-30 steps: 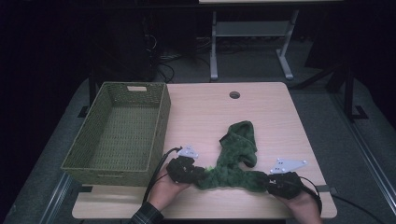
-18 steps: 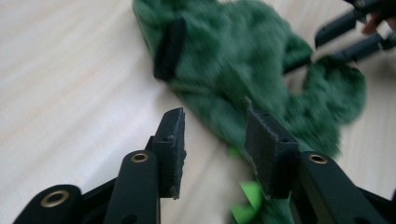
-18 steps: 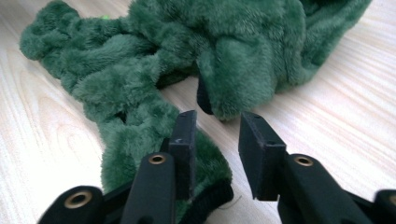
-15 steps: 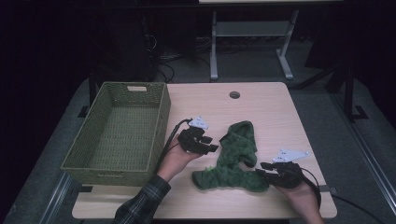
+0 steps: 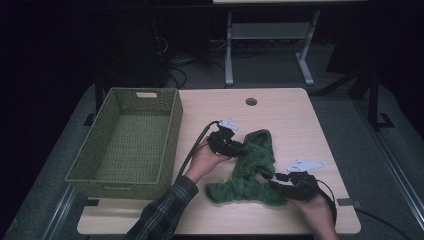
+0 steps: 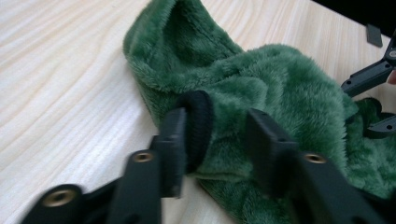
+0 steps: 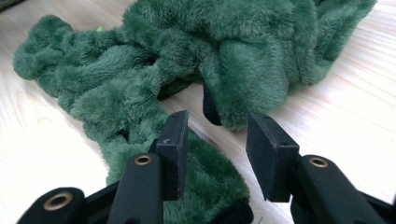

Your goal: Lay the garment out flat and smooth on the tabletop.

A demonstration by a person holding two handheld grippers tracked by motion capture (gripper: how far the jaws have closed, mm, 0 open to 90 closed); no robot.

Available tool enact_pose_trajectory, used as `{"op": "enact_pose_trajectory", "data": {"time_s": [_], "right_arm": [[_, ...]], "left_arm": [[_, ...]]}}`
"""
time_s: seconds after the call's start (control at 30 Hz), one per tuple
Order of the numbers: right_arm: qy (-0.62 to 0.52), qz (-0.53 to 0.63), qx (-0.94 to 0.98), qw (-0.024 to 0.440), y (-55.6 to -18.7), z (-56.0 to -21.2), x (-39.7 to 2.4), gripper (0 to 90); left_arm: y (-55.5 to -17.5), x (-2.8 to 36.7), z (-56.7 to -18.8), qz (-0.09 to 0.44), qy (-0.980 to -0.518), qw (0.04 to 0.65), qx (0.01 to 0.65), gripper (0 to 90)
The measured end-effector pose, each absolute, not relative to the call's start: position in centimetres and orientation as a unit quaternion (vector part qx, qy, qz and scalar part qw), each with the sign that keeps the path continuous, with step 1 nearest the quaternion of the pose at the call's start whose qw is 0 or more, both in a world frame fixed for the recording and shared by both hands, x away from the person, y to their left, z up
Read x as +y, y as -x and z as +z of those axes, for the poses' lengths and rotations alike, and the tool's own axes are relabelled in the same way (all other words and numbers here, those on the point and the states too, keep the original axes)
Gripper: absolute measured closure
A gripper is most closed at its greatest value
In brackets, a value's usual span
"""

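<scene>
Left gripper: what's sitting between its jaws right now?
In the left gripper view, a fold of the green fleece garment with its black cuff lies between the jaws of the left gripper, which have just been closing.

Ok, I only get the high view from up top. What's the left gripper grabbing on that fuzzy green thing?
Observer: The left gripper has its jaws round a black cuff at the end of the green fleece. They have just been closing, and I can't tell if they pinch it yet.
Operator: And the right one, is it holding on?
Observer: No. The right gripper is open. Its jaws have just been opening, and bare table shows between them.
Operator: Is there black stuff there too?
Observer: Yes, a black edge peeks out under the fold just beyond its jaws.
</scene>
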State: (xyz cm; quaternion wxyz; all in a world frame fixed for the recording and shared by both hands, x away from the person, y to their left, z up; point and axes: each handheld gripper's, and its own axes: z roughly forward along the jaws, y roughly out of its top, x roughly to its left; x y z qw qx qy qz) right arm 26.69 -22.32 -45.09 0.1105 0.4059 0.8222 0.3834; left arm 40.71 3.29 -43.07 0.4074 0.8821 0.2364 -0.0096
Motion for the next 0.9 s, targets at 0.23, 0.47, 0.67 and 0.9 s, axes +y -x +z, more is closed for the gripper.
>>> {"op": "enact_pose_trajectory", "data": {"time_s": [0.23, 0.47, 0.67, 0.9], "right_arm": [[-0.418, 0.381, 0.818, 0.109, -26.6, -45.3, -22.2, 57.0], [-0.424, 0.375, 0.817, 0.108, -26.8, -45.6, -22.1, 56.9], [-0.435, 0.378, 0.81, 0.106, -27.6, -45.8, -22.2, 58.8], [-0.45, 0.372, 0.806, 0.099, -28.7, -46.4, -22.5, 79.6]], "left_arm": [[-40.4, 3.6, -42.9, -0.017, -0.886, 0.403, 0.227, 85.3], [-40.0, 4.5, -41.7, -0.009, -0.879, 0.418, 0.232, 85.5], [-39.7, 4.7, -41.3, -0.01, -0.876, 0.421, 0.235, 85.6], [-39.4, 5.2, -40.7, -0.014, -0.872, 0.43, 0.234, 85.6]]}}
